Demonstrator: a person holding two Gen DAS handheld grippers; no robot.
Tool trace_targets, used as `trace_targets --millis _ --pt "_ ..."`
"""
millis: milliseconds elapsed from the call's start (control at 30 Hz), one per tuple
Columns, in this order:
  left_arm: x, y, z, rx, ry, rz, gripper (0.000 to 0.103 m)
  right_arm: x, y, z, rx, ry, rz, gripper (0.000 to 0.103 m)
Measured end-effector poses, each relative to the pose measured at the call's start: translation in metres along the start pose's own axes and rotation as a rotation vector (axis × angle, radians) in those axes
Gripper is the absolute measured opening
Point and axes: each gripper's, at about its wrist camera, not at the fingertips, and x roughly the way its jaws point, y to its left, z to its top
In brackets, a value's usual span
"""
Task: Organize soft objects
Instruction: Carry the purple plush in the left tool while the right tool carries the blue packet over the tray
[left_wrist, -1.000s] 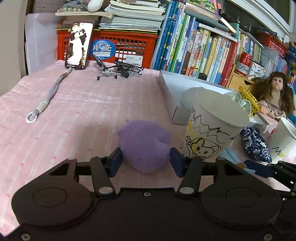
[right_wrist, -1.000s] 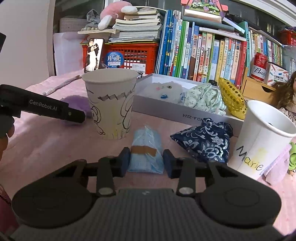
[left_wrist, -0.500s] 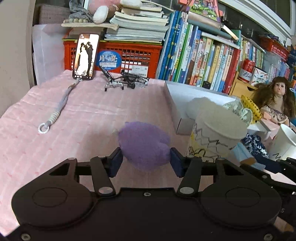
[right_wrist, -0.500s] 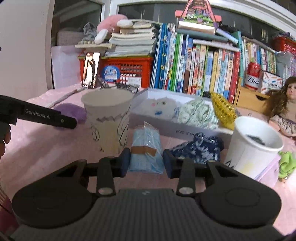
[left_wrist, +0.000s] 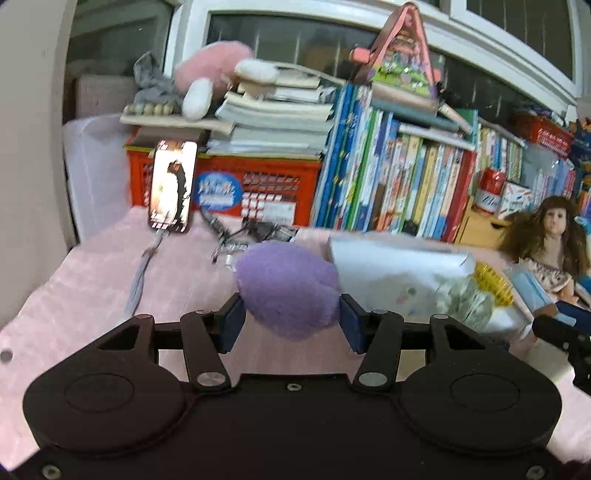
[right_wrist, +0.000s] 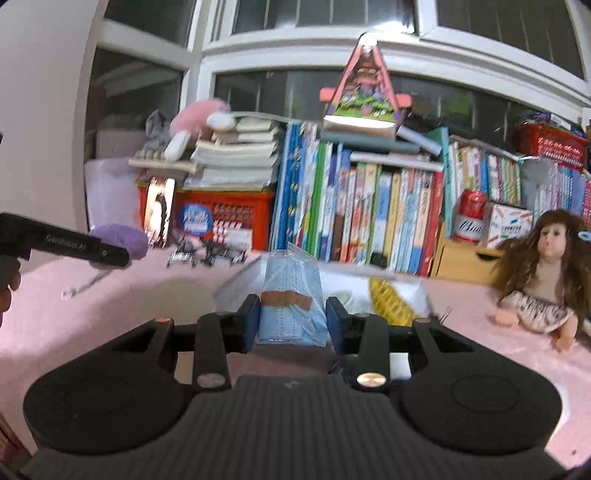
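Left claw (left_wrist: 290, 321) clamped on the purple plush ball (left_wrist: 286, 290), pads pressing both flanks; ball clear of the pink-covered table (left_wrist: 92, 295). Right claw (right_wrist: 290, 319) clamped on the blue mask packet (right_wrist: 291, 299), which stands upright between the pads, off the table.

Step in hand, by my reading: carry phase, both soft items picked up and in the air, not yet placed. Likely destination is the white box (left_wrist: 399, 258) toward the table's far edge, which already holds a patterned cloth bundle (left_wrist: 463, 297) and a yellow mesh piece (left_wrist: 493, 282).

Next move calls for bringing each claw over the box's open top, then spreading the pads. Both loads are light and squashy; the plush may cling to a pad.

Around: phone (left_wrist: 171, 186) leaning on a red crate (left_wrist: 258, 188), a row of books (left_wrist: 388, 184), a doll (right_wrist: 541, 273) near the right edge. With both claws heading for one box, they may crowd each other; box contents leave limited room.
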Motion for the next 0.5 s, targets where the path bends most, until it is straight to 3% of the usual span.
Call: trace_targets --millis 200,500 --pt "0.002 -0.016 0.029 0.004 -0.017 -0.054 0.052 0.001 -0.023 0.025 0.016 -0.022 -0.024 0.045" --pt "0.040 -0.060 0.061 0.008 0.058 -0.158 0.052 0.019 -0.054 0.050 0.053 0.034 -0.035 0.045"
